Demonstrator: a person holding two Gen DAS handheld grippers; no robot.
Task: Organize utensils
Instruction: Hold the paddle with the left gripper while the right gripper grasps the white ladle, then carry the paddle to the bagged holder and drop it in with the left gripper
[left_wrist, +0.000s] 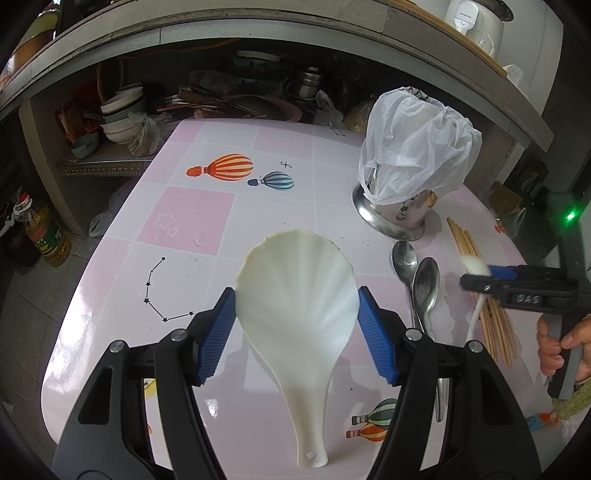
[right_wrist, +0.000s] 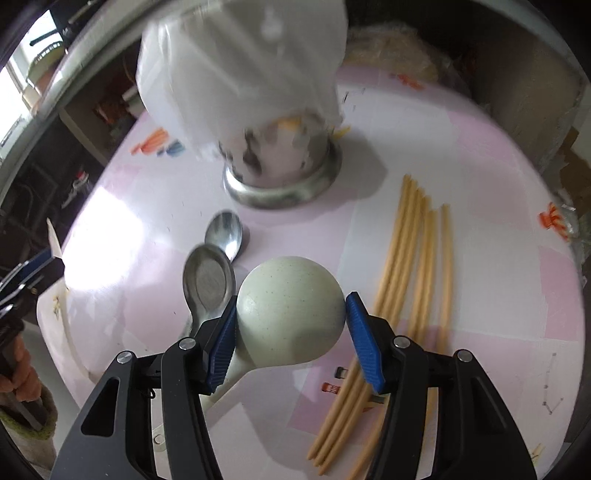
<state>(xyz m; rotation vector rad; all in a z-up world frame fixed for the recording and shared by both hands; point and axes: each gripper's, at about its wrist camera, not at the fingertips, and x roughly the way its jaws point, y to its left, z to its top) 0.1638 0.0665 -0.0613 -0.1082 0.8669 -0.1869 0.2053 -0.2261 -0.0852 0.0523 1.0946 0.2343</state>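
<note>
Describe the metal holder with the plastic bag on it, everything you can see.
The holder is a shiny steel cup with a flared foot, standing upright on the table at its far right. A crumpled white plastic bag covers its top and most of its wall. Two metal spoons lie just in front, apart from it; chopsticks lie to its right. Its contents are hidden.

Black tongs (left_wrist: 297, 328), ribbed blue pads (left_wrist: 375, 341)
</note>
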